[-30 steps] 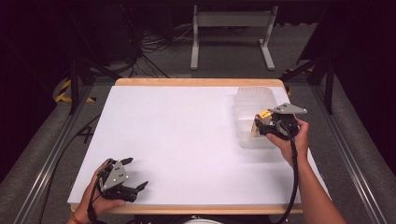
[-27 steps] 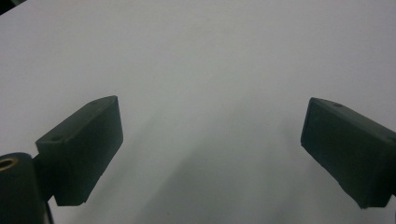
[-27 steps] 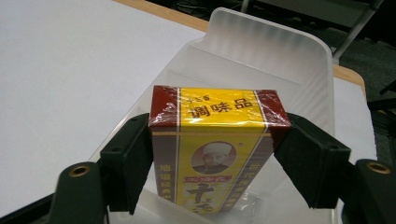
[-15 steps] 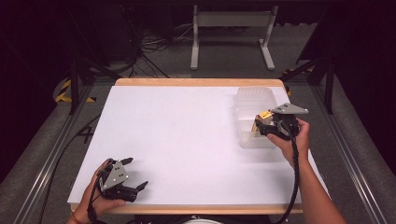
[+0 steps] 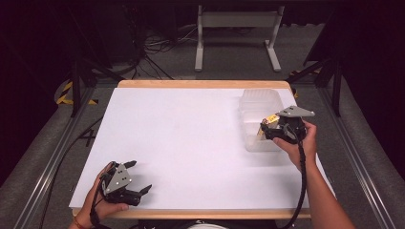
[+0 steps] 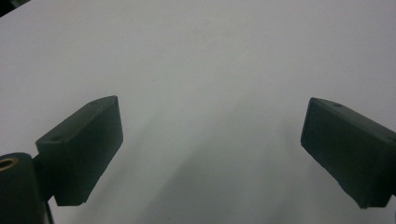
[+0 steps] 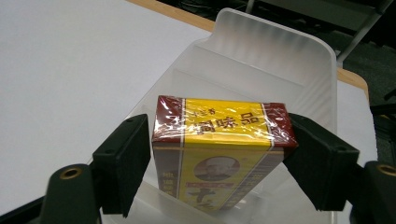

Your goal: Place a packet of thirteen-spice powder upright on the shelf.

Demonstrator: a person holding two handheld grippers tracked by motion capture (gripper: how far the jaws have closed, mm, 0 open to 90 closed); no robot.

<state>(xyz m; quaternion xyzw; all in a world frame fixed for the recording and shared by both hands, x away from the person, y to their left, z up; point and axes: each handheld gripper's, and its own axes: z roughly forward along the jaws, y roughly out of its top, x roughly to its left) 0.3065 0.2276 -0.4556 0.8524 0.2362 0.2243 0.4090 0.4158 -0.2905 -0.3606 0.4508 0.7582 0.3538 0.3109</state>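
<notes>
My right gripper (image 7: 217, 140) is shut on a small yellow and dark red box (image 7: 219, 140) wrapped in shiny film, with a portrait and printed characters on it. I hold the box (image 5: 268, 122) just above the near end of a clear plastic bin (image 5: 260, 102) at the table's right side. In the right gripper view the bin (image 7: 280, 56) spreads out below and beyond the box. My left gripper (image 5: 134, 176) rests at the table's front left corner, open, with bare white tabletop between its jaws (image 6: 210, 149).
The white table (image 5: 191, 138) has a wooden edge along the far and near sides. Beyond it lie dark floor, cables and a grey metal stand (image 5: 236, 33). Metal rails run along both sides of the table.
The right gripper with the box has shifted very slightly over the bin. The left gripper has stayed in place.
</notes>
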